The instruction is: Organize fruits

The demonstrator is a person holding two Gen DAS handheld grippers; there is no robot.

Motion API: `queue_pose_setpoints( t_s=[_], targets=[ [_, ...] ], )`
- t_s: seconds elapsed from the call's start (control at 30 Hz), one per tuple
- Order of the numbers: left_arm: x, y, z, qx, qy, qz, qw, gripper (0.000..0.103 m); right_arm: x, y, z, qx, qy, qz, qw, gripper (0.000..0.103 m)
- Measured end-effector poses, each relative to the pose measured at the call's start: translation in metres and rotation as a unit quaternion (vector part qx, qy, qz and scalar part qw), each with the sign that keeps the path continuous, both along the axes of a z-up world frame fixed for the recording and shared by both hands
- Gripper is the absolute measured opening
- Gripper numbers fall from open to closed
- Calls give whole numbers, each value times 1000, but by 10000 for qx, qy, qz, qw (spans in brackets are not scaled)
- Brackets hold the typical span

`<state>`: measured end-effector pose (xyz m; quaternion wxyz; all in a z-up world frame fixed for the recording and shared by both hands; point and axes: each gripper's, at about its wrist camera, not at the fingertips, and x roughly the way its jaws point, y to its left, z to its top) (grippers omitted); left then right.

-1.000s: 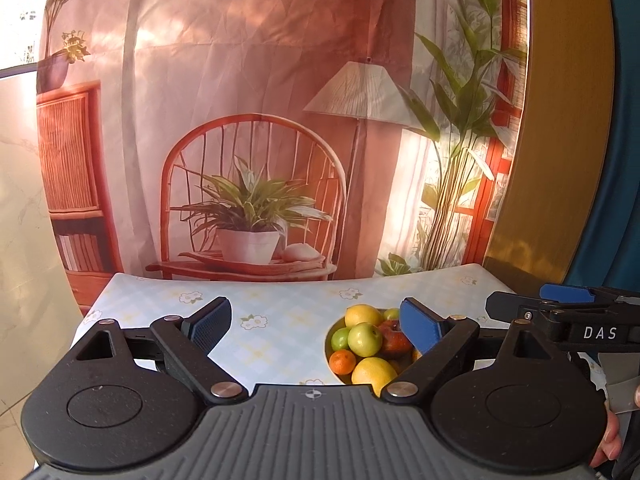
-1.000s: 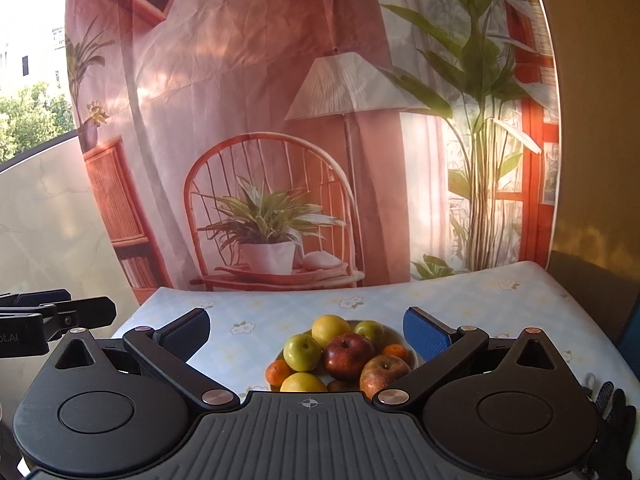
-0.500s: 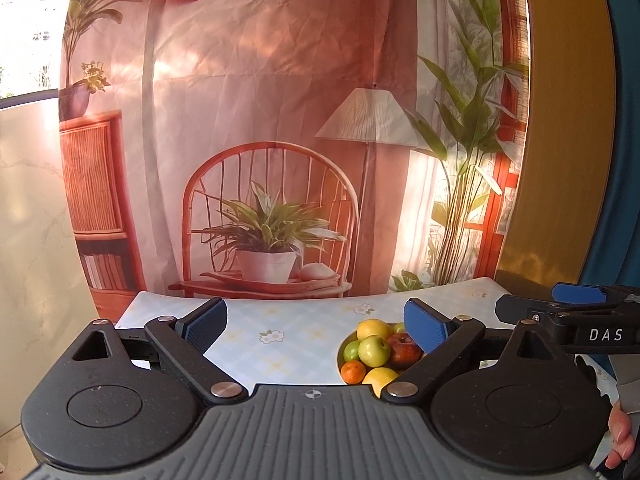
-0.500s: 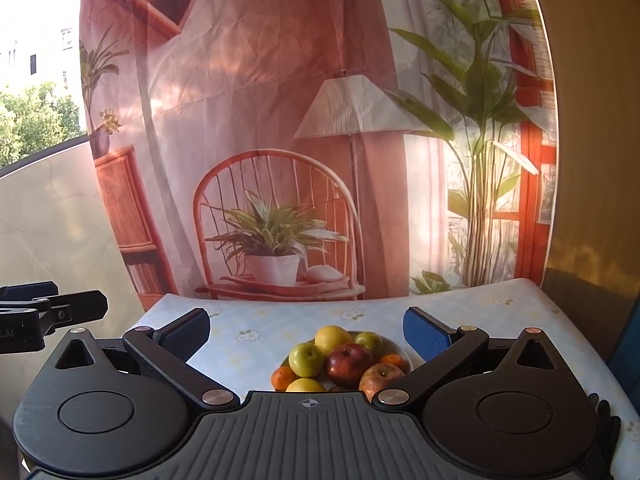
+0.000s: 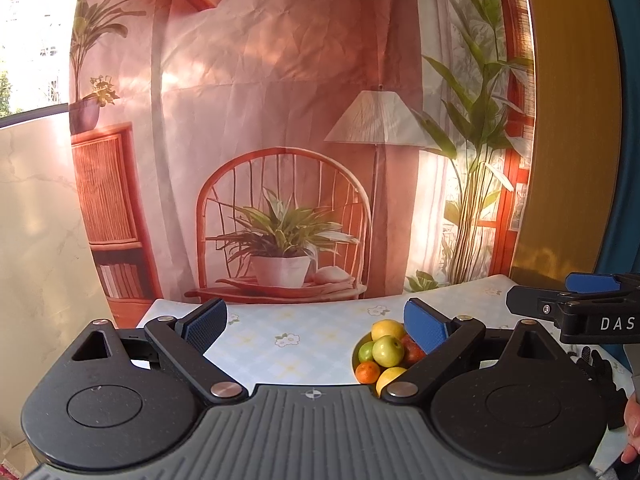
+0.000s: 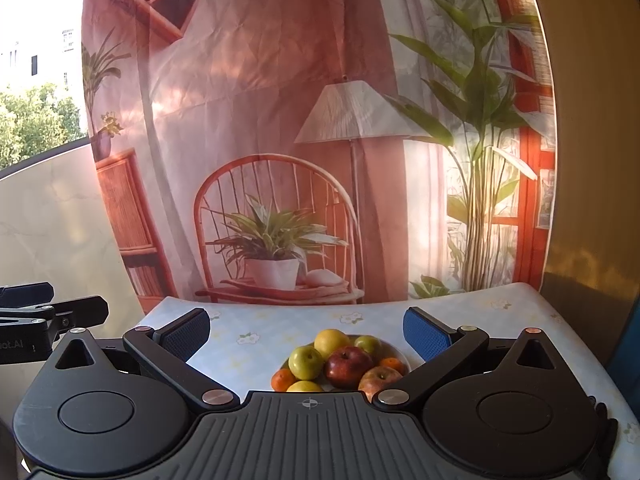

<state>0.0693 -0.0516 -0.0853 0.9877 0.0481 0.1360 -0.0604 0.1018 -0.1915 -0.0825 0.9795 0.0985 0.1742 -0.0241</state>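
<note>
A white plate (image 6: 402,354) on the flowered tablecloth is heaped with fruit: a red apple (image 6: 347,365), a green apple (image 6: 305,361), a yellow fruit (image 6: 332,341), a blotchy apple (image 6: 380,378) and small oranges (image 6: 282,380). My right gripper (image 6: 307,333) hovers open just short of the plate, the pile centred between its jaws with nothing held. In the left wrist view the same plate (image 5: 354,357) lies ahead to the right, partly behind the right pad. There my left gripper (image 5: 314,326) stands wide open and empty over bare cloth.
A printed room backdrop (image 6: 280,120) hangs at the table's far edge. The right gripper's fingers (image 5: 588,283) jut in from the right of the left wrist view, with a black glove (image 5: 598,368) and a hand (image 5: 632,436) below. A pale wall stands on the left.
The left gripper has pulled back and tipped up a little, so the plate looks smaller and lower. Its jaws stand slightly wider. The right gripper has barely moved.
</note>
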Motion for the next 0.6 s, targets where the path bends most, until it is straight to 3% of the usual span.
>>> queue_pose_setpoints(
  t_s=[0.6],
  targets=[
    [0, 4, 0, -102, 20, -114, 9999, 97, 0, 0, 0, -1, 3, 4, 10000, 103]
  ],
)
